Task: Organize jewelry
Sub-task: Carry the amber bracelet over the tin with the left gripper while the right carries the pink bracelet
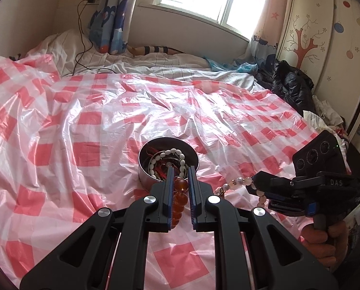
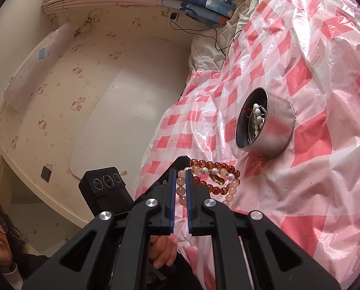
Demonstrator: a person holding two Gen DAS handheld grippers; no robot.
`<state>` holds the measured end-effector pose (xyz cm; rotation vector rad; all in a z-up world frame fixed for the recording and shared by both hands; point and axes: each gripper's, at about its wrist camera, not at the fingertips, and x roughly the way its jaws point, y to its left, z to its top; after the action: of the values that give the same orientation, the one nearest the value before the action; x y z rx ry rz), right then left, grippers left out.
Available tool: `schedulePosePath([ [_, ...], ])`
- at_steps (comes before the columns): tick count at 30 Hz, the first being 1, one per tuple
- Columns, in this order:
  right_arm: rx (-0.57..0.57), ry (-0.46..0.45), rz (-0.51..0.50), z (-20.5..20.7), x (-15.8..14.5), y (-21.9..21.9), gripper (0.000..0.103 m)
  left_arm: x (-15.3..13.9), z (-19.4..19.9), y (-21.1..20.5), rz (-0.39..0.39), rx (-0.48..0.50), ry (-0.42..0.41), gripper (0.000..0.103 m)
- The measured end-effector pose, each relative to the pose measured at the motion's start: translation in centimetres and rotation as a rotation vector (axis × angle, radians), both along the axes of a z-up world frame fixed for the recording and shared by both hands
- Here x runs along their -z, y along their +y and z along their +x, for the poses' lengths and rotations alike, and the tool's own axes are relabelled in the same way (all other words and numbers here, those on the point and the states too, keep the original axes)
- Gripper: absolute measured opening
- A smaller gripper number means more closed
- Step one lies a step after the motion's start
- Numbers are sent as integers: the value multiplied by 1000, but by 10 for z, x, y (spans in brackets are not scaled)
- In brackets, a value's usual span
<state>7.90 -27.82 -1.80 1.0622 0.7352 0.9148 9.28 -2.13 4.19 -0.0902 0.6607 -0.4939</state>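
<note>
Left gripper clenches an amber bead bracelet, right gripper a pink one; tangled strands fill the steel bowl, half-hidden.

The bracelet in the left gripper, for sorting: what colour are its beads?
Amber-brown, translucent beads; clearest in the left wrist view.

1 metal tin, 2 loose bead bracelets, 2 grippers.

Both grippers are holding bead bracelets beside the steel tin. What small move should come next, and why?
Probably carry the left gripper, shut on the amber bracelet, forward over the steel tin and release. The tin sits open just beyond its fingertips and already holds a white bead bracelet; the right gripper holds the pink bracelet.
</note>
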Motion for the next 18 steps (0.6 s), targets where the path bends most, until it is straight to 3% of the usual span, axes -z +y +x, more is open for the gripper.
schedulePosePath([
  [13,-2,4,15,3,1,-1,9,-5,-1,-8,56,-6,-49,10],
  [18,-7,6,49,15,-4,2,9,-12,8,-10,32,0,-60,10],
])
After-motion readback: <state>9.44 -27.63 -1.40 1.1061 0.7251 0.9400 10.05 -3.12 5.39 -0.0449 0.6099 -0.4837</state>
